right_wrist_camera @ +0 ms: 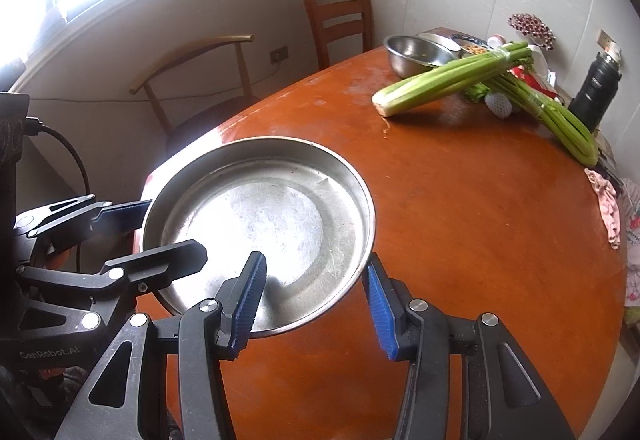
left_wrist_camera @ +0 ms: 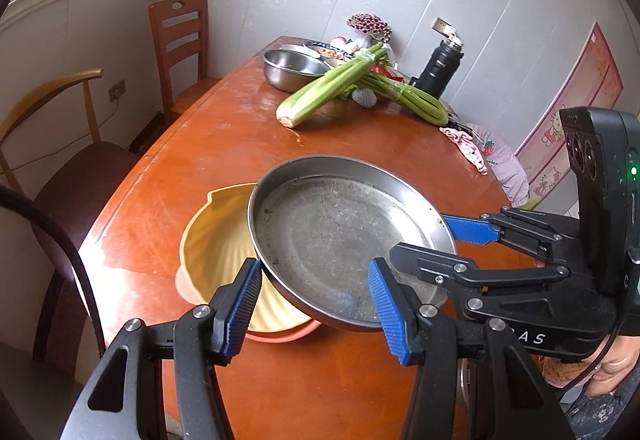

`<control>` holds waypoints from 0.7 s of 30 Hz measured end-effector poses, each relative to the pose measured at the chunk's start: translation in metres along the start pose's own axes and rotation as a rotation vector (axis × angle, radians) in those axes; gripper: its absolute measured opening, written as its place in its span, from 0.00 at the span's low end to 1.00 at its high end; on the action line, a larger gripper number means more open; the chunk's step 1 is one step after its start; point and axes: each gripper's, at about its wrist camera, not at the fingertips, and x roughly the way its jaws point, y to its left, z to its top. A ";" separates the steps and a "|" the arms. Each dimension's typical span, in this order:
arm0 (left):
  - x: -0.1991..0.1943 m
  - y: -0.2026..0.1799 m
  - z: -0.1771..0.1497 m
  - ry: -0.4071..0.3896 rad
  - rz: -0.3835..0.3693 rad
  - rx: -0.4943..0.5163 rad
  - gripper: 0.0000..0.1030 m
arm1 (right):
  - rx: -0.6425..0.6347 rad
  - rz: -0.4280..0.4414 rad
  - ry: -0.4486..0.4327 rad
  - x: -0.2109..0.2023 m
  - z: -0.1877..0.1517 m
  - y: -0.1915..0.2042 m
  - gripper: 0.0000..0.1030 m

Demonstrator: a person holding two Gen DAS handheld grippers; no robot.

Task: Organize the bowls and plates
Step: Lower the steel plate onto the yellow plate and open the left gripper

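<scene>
A round steel plate (left_wrist_camera: pixel 332 236) rests tilted on a yellow ribbed bowl (left_wrist_camera: pixel 216 252), which sits in an orange dish (left_wrist_camera: pixel 280 336) on the wooden table. My left gripper (left_wrist_camera: pixel 316 304) is open, its fingers straddling the plate's near rim. My right gripper (right_wrist_camera: pixel 316 300) is open too, its fingers on either side of the plate's (right_wrist_camera: pixel 260 224) other rim. It shows at the right of the left wrist view (left_wrist_camera: pixel 472 244). The left gripper shows at the left of the right wrist view (right_wrist_camera: pixel 156 232). The bowl is hidden in the right wrist view.
At the table's far end lie a steel bowl (left_wrist_camera: pixel 292 68), other dishes, two celery bunches (left_wrist_camera: pixel 332 84), a black flask (left_wrist_camera: pixel 440 68) and a pink cloth (left_wrist_camera: pixel 468 148). Two chairs (left_wrist_camera: pixel 180 40) stand at the left. The table (right_wrist_camera: pixel 480 240) is round-edged.
</scene>
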 end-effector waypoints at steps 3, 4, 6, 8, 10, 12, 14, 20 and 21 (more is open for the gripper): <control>-0.003 0.009 -0.001 -0.008 0.001 -0.010 0.53 | -0.004 0.003 0.002 0.005 0.003 0.006 0.50; -0.004 0.012 -0.002 -0.008 -0.001 -0.015 0.53 | -0.005 0.008 0.006 0.008 0.004 0.008 0.50; -0.002 0.018 -0.003 -0.005 -0.001 -0.025 0.53 | -0.011 0.009 0.018 0.014 0.005 0.012 0.50; 0.002 0.025 -0.006 0.002 0.002 -0.033 0.53 | -0.020 0.011 0.031 0.021 0.006 0.015 0.50; 0.006 0.030 -0.008 0.016 0.005 -0.042 0.53 | -0.025 0.012 0.045 0.028 0.006 0.017 0.50; 0.011 0.032 -0.010 0.029 0.005 -0.044 0.53 | -0.024 0.013 0.064 0.036 0.006 0.018 0.50; 0.015 0.035 -0.013 0.037 0.002 -0.048 0.53 | -0.023 0.017 0.077 0.043 0.005 0.018 0.50; 0.025 0.040 -0.020 0.066 0.007 -0.052 0.53 | -0.020 0.020 0.112 0.057 -0.001 0.019 0.50; 0.027 0.041 -0.021 0.069 0.005 -0.056 0.53 | -0.019 0.021 0.118 0.059 -0.002 0.019 0.50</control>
